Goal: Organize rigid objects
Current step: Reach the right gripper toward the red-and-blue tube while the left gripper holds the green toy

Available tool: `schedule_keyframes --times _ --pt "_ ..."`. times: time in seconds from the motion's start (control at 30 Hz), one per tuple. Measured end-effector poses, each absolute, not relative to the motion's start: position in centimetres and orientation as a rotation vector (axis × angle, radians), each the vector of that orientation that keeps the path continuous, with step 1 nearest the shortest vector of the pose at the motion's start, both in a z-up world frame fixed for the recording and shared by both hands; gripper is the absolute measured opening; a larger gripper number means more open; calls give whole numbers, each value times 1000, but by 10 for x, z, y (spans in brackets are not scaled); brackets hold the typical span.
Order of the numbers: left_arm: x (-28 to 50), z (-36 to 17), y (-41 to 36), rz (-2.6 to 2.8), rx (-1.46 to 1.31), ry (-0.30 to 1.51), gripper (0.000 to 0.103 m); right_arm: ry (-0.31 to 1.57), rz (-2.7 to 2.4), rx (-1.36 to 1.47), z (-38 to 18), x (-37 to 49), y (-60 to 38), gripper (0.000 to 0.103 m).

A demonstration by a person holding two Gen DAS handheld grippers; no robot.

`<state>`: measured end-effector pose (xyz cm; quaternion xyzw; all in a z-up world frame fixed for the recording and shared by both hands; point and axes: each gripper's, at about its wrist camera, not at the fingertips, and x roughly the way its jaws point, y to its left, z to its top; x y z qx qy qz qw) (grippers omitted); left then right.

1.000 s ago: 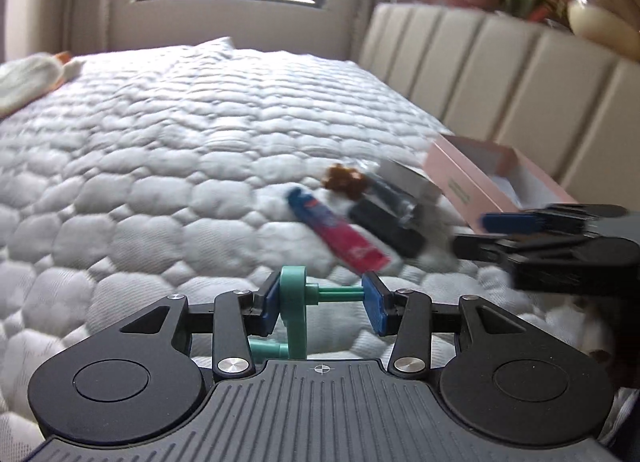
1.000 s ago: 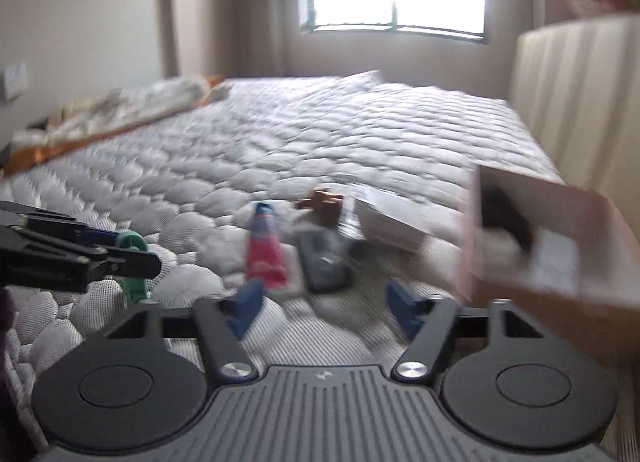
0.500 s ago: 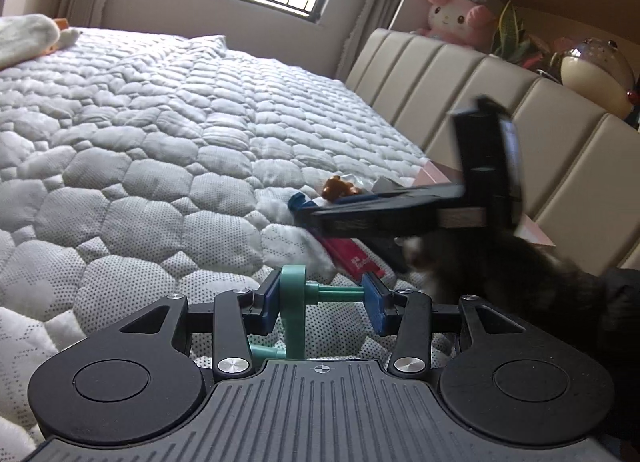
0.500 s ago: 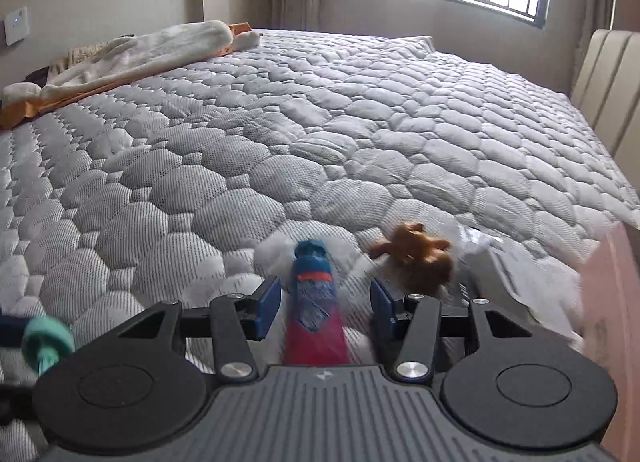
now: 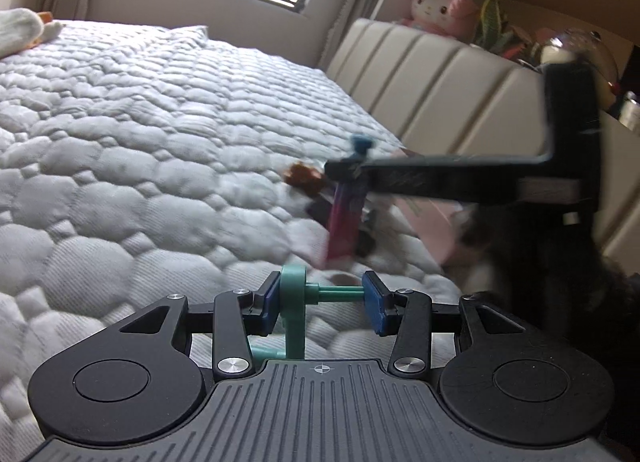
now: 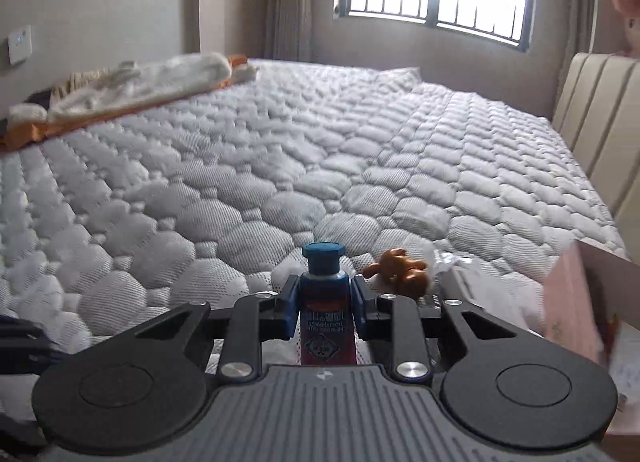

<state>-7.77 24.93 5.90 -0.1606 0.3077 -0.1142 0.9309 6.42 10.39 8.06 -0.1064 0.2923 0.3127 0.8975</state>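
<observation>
The right gripper (image 6: 324,308) is closing its blue-padded jaws on a red-and-blue toothpaste tube with a blue hexagonal cap (image 6: 325,302), the pads pressing the tube just below the cap while the printed body runs back under the tool. Seen from the left wrist camera, that same tube (image 5: 345,221) hangs tilted from the right gripper (image 5: 352,167) above the white quilted mattress (image 5: 160,141), cap uppermost, blurred. The left gripper (image 5: 322,302) is clamped on a green plastic part with a flat disc and a thin rod (image 5: 298,302): the disc sits against one blue pad and the rod's end meets the other, so the jaws stand wide apart around it. On the mattress just beyond the tube lies a small brown bear-shaped figure (image 6: 400,268), with a crinkled clear plastic wrapper (image 6: 444,262) beside it and an open pink cardboard box (image 6: 580,294) at the right edge, next to the beige padded headboard (image 5: 440,89). A pink plush toy (image 5: 438,7) sits on the ledge above the headboard, and a cream fleece blanket over orange cloth (image 6: 132,85) lies along the bed's far side.
</observation>
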Motion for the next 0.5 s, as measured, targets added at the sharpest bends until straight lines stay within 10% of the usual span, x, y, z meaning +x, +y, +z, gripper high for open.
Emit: schedule_keyframes --times 0.5 --pt "-92 87 104 -388 -141 699 47 518 476 -243 115 -73 -73 25"
